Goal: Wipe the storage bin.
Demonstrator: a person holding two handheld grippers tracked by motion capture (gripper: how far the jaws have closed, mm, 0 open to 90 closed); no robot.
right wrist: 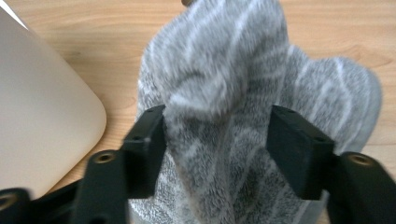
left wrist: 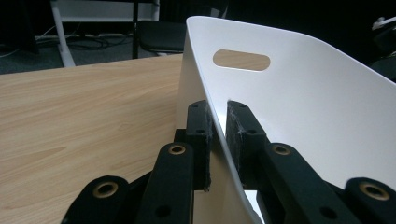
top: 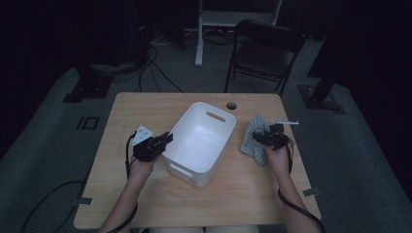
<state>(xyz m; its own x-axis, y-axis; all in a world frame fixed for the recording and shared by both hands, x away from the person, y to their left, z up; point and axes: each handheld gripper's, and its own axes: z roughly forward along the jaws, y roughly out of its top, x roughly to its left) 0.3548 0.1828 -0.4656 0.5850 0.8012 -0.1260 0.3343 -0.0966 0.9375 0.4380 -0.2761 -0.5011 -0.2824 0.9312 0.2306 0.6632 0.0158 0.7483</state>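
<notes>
We take the white plastic bin [top: 201, 141] as our landmark, standing near the middle of the wooden table [top: 145, 199]. Nearest us, on its left side, our left gripper [left wrist: 217, 140] is clamped on the bin's rim, one jaw outside the wall and one inside, pads pressing the thin plastic. We keep that pinch firm and the hand quiet, so the bin does not slide or tip while the other hand works.

To the right of the bin lies the grey striped fuzzy sock [right wrist: 224, 93], flat on the table, close to the bin's right wall but apart from it. Our right gripper [right wrist: 217, 140] straddles it with jaws standing wide; a fold of the pile rises between them, and the pads do not look to be squeezing it. To do this well, we judge we should close on that raised fold, lift above the rim, then cross over.

Right of the sock the table edge is near. Beyond the bin the tabletop is bare up to a round cable hole [top: 231, 105]; farther off stands a black folding chair [top: 265, 48].
</notes>
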